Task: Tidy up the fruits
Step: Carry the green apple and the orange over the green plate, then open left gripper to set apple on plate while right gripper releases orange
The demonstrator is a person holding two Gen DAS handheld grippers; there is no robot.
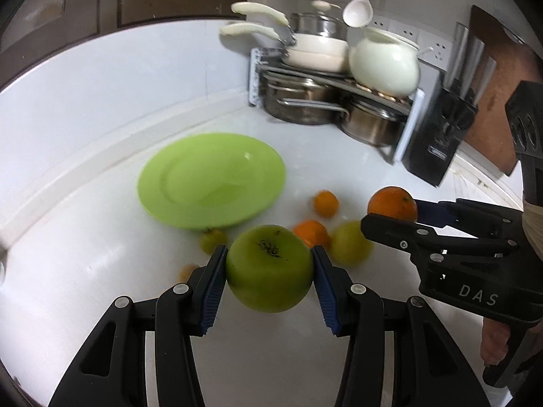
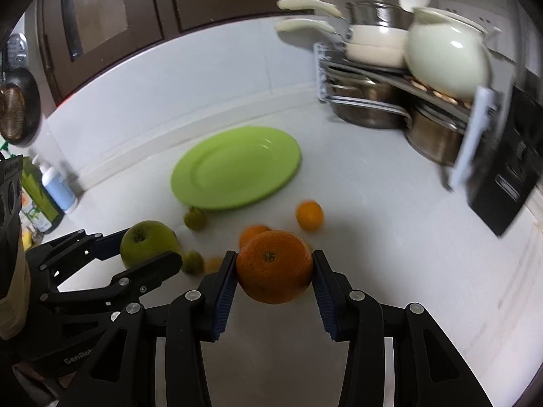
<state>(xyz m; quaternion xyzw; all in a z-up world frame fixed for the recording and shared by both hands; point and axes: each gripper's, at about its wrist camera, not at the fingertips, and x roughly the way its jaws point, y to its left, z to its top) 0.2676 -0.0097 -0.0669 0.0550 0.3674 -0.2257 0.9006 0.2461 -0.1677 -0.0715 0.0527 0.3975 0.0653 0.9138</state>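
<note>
My left gripper (image 1: 269,264) is shut on a green apple (image 1: 269,268), held above the white counter; the same apple (image 2: 147,242) and left gripper (image 2: 149,251) show at the left of the right wrist view. My right gripper (image 2: 274,269) is shut on a large orange (image 2: 274,266), also lifted; that right gripper (image 1: 393,215) with its orange (image 1: 392,203) appears at the right of the left wrist view. An empty lime-green plate (image 1: 210,179) (image 2: 236,168) lies beyond both. Loose small oranges (image 1: 325,203) (image 2: 309,215) and small green-yellow fruits (image 1: 349,242) (image 2: 195,217) lie on the counter below.
A rack of steel pots, cream pans and a white pot (image 1: 383,62) (image 2: 444,57) fills the back right corner, with a black knife block (image 1: 441,132) beside it. A blue pump bottle (image 2: 57,188) stands at the left wall. Dark cabinets run behind the counter.
</note>
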